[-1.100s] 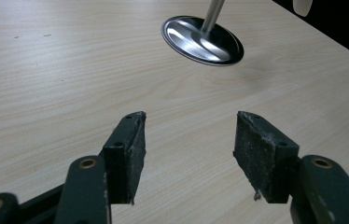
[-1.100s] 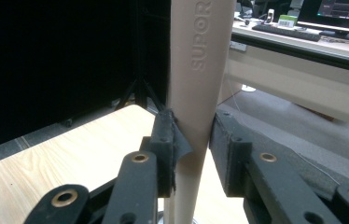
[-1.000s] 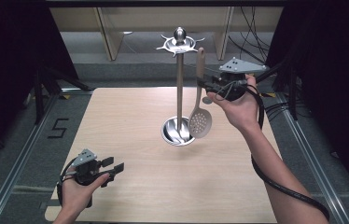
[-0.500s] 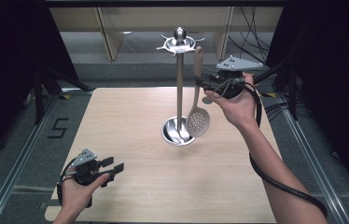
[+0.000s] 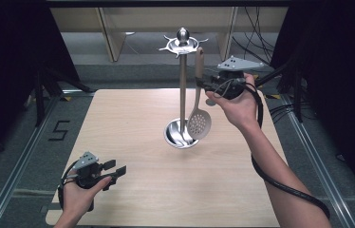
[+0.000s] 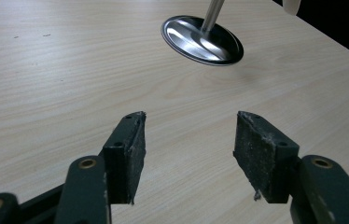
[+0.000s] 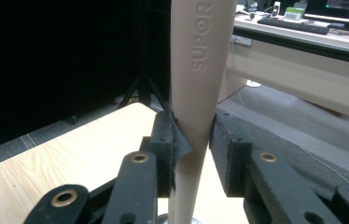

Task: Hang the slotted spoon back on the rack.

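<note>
Right gripper (image 5: pixel 206 87) clamped on slotted spoon (image 5: pixel 198 124) handle, pads (image 7: pixel 170 135) pressing both sides of the beige shaft. Spoon hung upright, perforated head below the fingers, just beside the steel rack (image 5: pixel 182 85) pole and above its round base. Left gripper (image 5: pixel 117 169) held low over the table (image 5: pixel 133 114), fingers (image 6: pixel 128 154) spread wide, nothing between them; rack base well ahead of fingertips.
</note>
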`<state>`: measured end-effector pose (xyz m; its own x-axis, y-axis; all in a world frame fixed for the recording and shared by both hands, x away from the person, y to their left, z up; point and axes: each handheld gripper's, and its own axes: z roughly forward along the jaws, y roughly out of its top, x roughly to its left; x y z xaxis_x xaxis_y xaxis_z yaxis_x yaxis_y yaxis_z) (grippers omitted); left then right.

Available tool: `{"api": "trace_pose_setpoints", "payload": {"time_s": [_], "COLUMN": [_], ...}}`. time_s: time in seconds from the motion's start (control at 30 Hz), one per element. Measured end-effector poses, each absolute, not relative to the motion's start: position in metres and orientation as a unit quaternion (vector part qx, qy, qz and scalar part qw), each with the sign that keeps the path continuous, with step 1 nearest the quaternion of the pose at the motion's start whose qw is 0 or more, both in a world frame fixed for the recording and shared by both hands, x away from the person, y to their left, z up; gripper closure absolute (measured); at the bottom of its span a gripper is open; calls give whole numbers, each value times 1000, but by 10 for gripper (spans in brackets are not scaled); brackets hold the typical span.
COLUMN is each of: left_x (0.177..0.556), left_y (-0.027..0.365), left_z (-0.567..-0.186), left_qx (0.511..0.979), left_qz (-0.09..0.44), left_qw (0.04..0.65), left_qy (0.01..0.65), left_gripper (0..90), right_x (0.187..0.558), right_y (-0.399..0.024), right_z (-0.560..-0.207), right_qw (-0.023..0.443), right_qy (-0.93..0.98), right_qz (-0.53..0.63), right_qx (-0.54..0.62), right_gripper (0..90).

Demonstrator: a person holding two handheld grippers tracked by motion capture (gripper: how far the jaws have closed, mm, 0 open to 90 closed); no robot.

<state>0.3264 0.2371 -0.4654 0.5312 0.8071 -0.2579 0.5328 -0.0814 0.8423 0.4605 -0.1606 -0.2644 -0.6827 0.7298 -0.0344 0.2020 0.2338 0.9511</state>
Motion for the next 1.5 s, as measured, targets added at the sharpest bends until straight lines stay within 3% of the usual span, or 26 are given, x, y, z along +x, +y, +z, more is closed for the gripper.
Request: {"api": "trace_pose_setpoints", "payload": {"time_s": [0.17, 0.3, 0.47, 0.77, 1.27, 1.5], "left_x": [326, 326, 326, 326, 326, 327], "left_y": [237, 237, 237, 236, 236, 235], "left_z": [-465, -466, -465, -466, -467, -466], "left_qx": [721, 721, 723, 723, 725, 730], "left_qz": [138, 138, 140, 140, 136, 138], "left_qw": [493, 494, 493, 492, 487, 488], "left_qy": [467, 466, 463, 465, 467, 458], "left_gripper": [427, 427, 427, 425, 420, 410], "right_x": [461, 455, 439, 409, 362, 355], "right_y": [-160, -165, -175, -208, -274, -284], "right_z": [-268, -272, -284, -330, -450, -452], "right_qw": [239, 251, 246, 229, 185, 175], "right_qy": [742, 737, 744, 759, 775, 753], "right_qz": [541, 543, 536, 504, 433, 442], "right_qx": [315, 314, 315, 342, 422, 455], "right_gripper": [699, 560, 488, 451, 439, 413]}}
